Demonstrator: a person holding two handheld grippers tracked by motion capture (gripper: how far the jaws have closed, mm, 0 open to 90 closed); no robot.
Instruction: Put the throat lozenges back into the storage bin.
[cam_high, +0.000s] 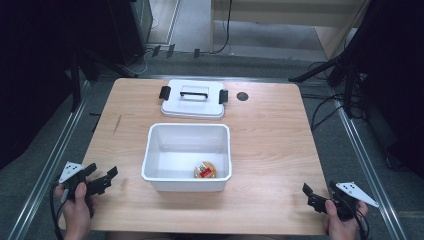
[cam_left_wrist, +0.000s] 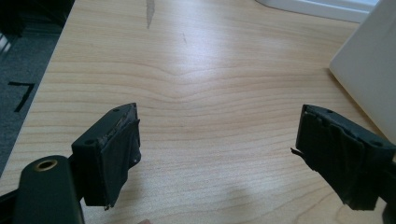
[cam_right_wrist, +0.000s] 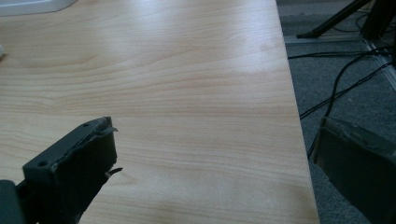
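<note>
Left tool (cam_high: 102, 178) w/ jaws apart, box (cam_high: 187, 177) just right.

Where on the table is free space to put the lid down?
Bare wood lies left of the bin and right of it, up to the table edges. The middle is crowded: lid behind bin.

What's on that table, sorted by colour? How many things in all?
White: 2, an open tub and its lid lying behind it.
Orange and red: 1, a small round item inside the tub.
Total: 3
</note>
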